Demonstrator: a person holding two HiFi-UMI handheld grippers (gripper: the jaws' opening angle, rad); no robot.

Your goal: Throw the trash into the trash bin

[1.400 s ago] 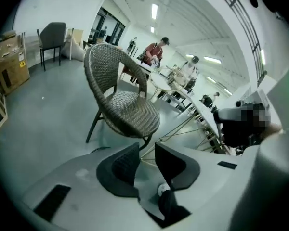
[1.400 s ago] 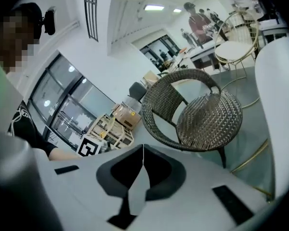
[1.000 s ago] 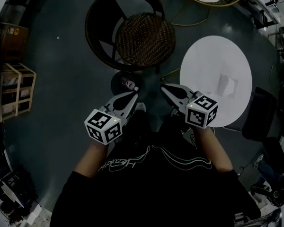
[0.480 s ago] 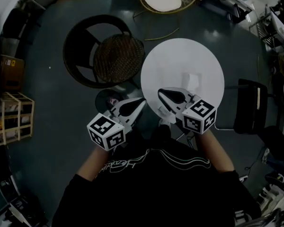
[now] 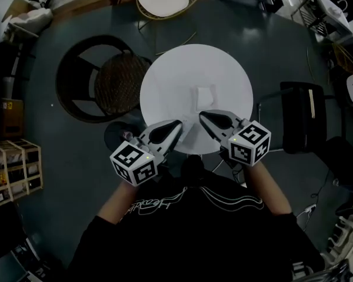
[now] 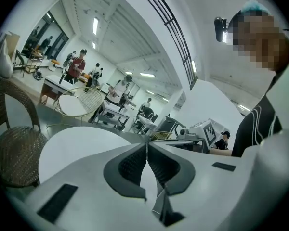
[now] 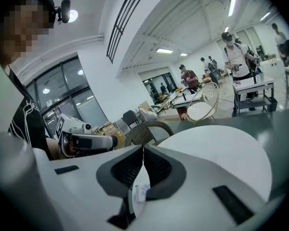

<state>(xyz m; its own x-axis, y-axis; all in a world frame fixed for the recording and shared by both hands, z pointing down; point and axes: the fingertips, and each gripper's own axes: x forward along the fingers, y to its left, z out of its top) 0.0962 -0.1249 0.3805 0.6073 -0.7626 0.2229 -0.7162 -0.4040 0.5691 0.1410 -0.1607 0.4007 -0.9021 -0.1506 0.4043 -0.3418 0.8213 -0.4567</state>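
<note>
- your left gripper [image 5: 179, 123] and right gripper [image 5: 201, 114]: both clamped closed, empty
- small white crinkly scrap of trash [image 5: 205, 94] lying on the smooth round white table [image 5: 165, 75]
- round dark trash bin [image 5: 113, 137] on the floor beside it

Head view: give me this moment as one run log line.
left gripper: shut, empty | right gripper: shut, empty | trash: on round table | trash bin: left of table
</note>
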